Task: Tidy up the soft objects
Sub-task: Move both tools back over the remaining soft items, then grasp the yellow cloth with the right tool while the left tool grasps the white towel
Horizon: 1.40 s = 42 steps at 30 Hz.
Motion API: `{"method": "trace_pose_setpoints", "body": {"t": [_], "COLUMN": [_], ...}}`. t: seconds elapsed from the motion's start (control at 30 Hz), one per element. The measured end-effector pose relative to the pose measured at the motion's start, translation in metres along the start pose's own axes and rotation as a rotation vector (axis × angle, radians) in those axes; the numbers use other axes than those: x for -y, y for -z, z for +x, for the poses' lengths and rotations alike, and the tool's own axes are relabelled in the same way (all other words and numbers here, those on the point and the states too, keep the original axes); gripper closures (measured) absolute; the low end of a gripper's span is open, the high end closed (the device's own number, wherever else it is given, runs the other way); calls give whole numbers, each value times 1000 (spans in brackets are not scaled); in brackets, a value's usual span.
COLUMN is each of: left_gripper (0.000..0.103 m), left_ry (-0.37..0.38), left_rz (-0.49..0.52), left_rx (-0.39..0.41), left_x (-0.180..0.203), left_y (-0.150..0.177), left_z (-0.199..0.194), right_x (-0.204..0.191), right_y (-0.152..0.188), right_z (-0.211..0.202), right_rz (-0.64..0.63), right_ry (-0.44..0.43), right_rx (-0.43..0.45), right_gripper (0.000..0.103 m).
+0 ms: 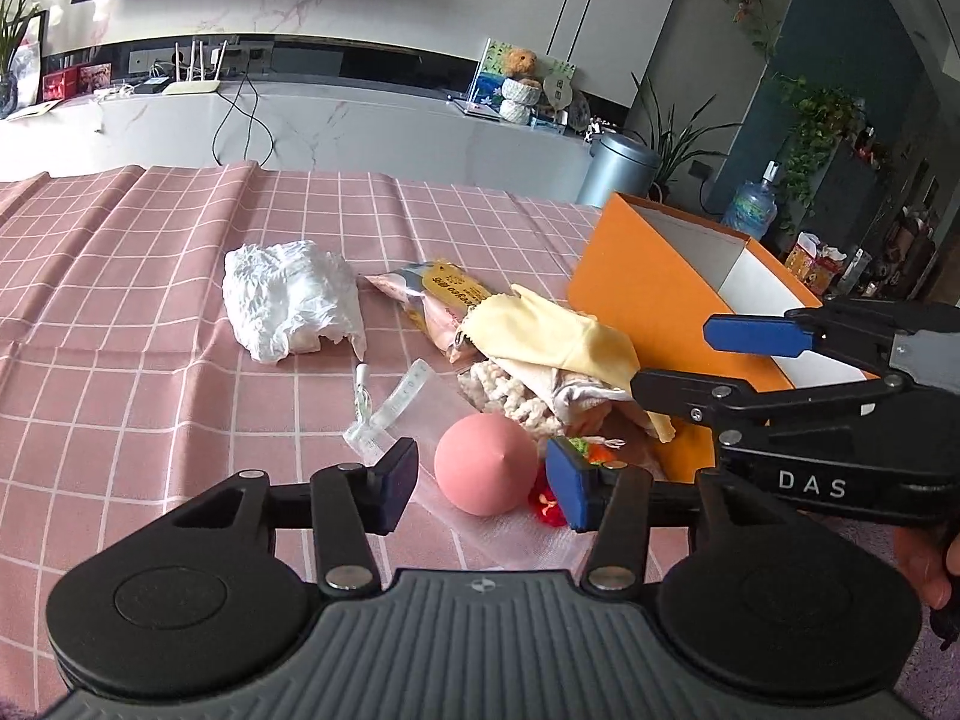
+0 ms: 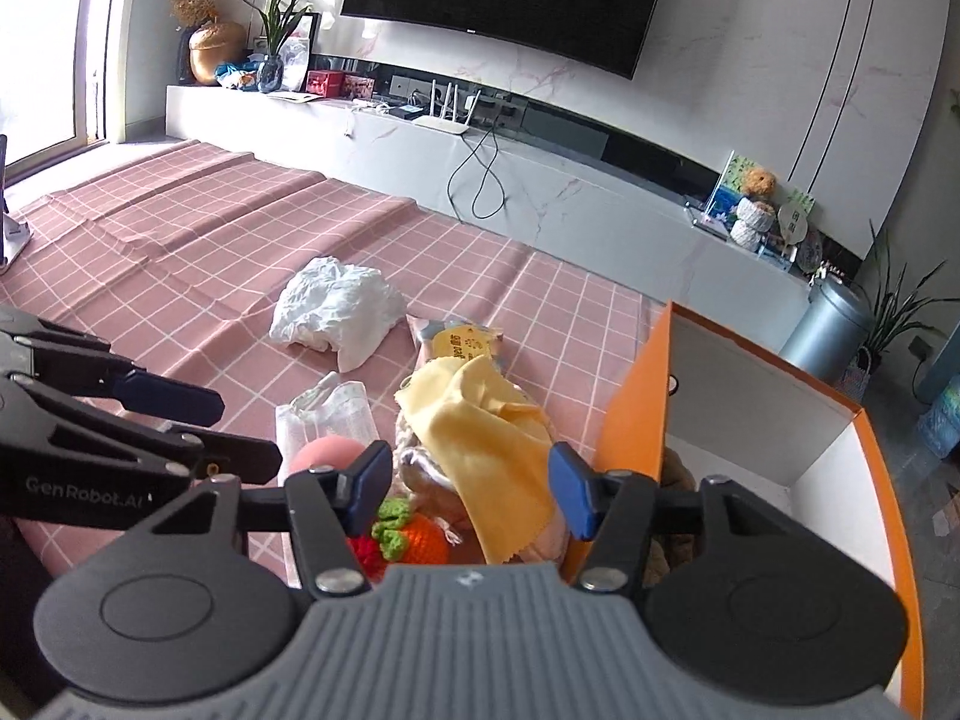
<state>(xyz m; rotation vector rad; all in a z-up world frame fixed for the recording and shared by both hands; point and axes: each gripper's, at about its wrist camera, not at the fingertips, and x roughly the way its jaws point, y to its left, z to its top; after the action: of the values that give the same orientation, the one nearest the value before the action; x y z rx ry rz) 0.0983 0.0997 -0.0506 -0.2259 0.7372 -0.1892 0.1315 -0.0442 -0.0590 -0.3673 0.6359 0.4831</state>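
A pile of soft things lies on the pink checked tablecloth beside an orange box. A yellow cloth drapes over knitted items. A pink ball lies on a clear bag between my left gripper's open fingers. My right gripper is open above the yellow cloth and crocheted orange and red toys. It also shows in the left wrist view, open beside the box. A crumpled white cloth lies apart, further left.
A snack packet lies behind the pile. A folded white mask lies near the ball. The orange box is open with white inner walls and stands at the table's right edge. A TV cabinet stands beyond the table.
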Motion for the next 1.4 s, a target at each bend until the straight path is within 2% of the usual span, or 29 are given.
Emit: {"method": "trace_pose_setpoints", "body": {"t": [0.33, 0.43, 0.5, 0.57, 0.67, 0.9, 1.07, 1.13, 1.3, 1.37, 1.4], "left_gripper": [45, 45, 45, 45, 45, 45, 45, 46, 46, 41, 36], "left_ry": [-14, -25, -24, -21, -28, -10, 93, 129, 152, 146, 126], "left_rz": [9, -11, -15, -11, -5, 26, -10, -15, -53, -72, -79], "left_rx": [-37, -49, -50, -51, -48, -26, -49, -59, -132, -154, -161], "left_x": [-11, -16, -18, -18, -17, -10, 1, 8, 22, 26, 28], "left_y": [-17, -18, -18, -18, -22, -37, -48, -51, -53, -52, -51], "left_z": [26, 30, 29, 29, 29, 22, 24, 30, 65, 78, 84], "right_x": [15, 17, 15, 14, 18, 36, 54, 61, 77, 83, 86], "right_y": [-20, -20, -20, -20, -24, -43, -50, -47, -33, -26, -24], "right_z": [56, 66, 68, 68, 63, 36, 19, 13, 7, 7, 7], "right_rz": [95, 121, 122, 121, 141, 154, 150, 164, 215, 244, 261], "right_ry": [-84, -121, -133, -146, -166, -115, -58, -46, -34, -33, -35], "right_rx": [-97, -123, -119, -118, -106, -12, 23, 33, 23, 22, 26], "right_gripper": [50, 72, 76, 96, 103, 103, 103, 103, 103, 103, 103]}}
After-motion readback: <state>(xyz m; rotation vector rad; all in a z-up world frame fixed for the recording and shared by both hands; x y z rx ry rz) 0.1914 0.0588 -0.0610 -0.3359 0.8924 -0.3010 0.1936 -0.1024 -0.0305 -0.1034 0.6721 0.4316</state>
